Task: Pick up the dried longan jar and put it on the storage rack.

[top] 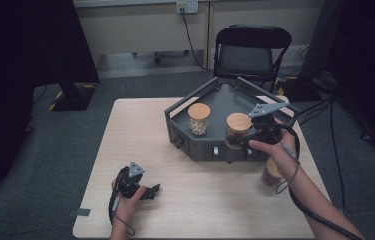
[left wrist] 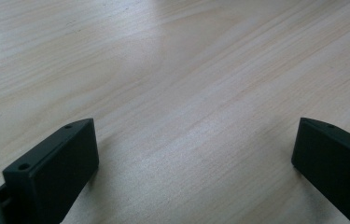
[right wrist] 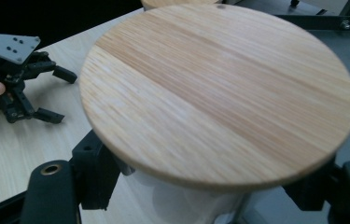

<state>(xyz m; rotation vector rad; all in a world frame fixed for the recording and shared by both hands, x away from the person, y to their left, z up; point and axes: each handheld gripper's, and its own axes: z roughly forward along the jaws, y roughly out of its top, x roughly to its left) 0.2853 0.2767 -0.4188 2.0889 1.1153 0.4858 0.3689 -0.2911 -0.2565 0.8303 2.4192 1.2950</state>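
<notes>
My right gripper (top: pixel 237 142) is shut on a clear jar with a round wooden lid (top: pixel 238 121) at the front edge of a dark grey tray (top: pixel 225 97). In the right gripper view the lid (right wrist: pixel 219 88) looms close, with the black jaws (right wrist: pixel 203 182) pressed on the glass just under it. Whether the jar stands on the tray or hangs above it I cannot tell. My left gripper (top: pixel 152 192) rests on the wooden table (top: pixel 140 130) near the front left, open, with nothing but bare wood between its jaws (left wrist: pixel 193 158). It also appears far off in the right gripper view (right wrist: pixel 58 95).
Another lidded jar (top: pixel 199 119), with pale balls in it, stands in the tray at the left. A third jar (top: pixel 271 173) stands on the table, partly behind the right forearm. A black folding chair (top: pixel 252 50) is beyond the table.
</notes>
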